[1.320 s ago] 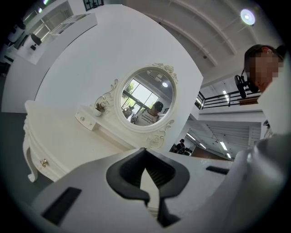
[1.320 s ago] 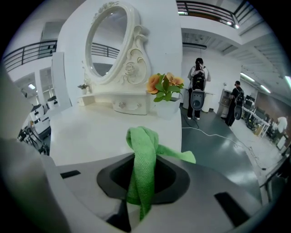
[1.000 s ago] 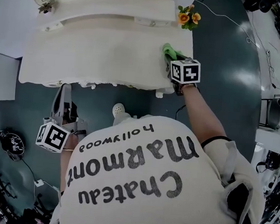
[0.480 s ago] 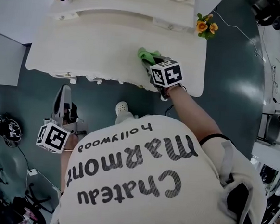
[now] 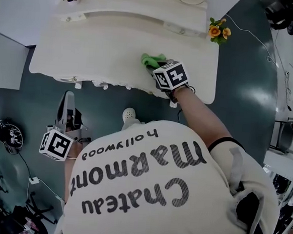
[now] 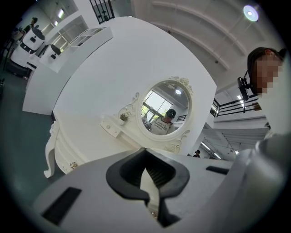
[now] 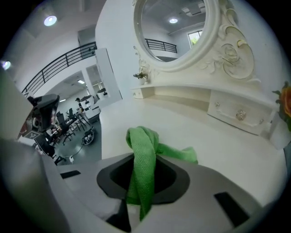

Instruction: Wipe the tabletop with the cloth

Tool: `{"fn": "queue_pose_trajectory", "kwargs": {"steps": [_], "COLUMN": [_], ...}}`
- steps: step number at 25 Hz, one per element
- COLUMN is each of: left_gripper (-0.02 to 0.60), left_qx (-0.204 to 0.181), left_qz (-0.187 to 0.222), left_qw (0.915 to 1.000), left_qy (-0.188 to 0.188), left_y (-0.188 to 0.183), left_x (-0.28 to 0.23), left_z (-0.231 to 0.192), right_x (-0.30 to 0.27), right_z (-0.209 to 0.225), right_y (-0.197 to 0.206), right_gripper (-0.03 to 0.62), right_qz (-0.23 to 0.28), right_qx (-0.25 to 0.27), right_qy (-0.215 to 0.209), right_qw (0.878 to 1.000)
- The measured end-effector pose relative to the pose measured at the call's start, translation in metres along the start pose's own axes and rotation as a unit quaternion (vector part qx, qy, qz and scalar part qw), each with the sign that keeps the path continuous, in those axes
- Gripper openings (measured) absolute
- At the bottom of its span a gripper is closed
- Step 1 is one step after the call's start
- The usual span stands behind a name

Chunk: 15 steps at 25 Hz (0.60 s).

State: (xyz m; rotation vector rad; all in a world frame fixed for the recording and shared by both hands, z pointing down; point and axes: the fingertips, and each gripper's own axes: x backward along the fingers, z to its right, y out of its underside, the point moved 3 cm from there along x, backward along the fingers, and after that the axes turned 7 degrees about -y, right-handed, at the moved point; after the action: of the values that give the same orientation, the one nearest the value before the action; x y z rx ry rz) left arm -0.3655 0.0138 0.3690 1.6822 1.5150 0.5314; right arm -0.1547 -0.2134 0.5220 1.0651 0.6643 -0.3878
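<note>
Two grippers | your right gripper [image 5: 157,69] clamps the green cloth [image 5: 152,60] low on the tabletop [image 5: 101,50], likely for wiping contact | your left gripper [image 5: 66,107] hangs closed and empty, clear of the table.

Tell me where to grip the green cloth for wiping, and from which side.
Grip the bunched, twisted fold of the green cloth, coming in low from the front edge of the tabletop. The right gripper is shut on it that way now. This probably suits wiping, since the loose end lies ahead on the surface.
</note>
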Motion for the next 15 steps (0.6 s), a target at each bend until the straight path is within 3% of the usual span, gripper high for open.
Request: {"fn": "queue_pose_trajectory", "kwargs": {"steps": [15], "left_gripper": [0.006], "left_qx": [-0.006], "left_qz": [-0.016], "left_qw": [0.9994], "left_qy": [0.03], "left_y": [0.003], "left_x": [-0.011], "left_z": [0.019], "right_x": [0.009], "right_z": [-0.001], "right_y": [0.009], "right_gripper": [0.089], "right_qz": [0.007], "right_qx": [0.019], "right_qy": [0.029], "right_qw": [0.999]}}
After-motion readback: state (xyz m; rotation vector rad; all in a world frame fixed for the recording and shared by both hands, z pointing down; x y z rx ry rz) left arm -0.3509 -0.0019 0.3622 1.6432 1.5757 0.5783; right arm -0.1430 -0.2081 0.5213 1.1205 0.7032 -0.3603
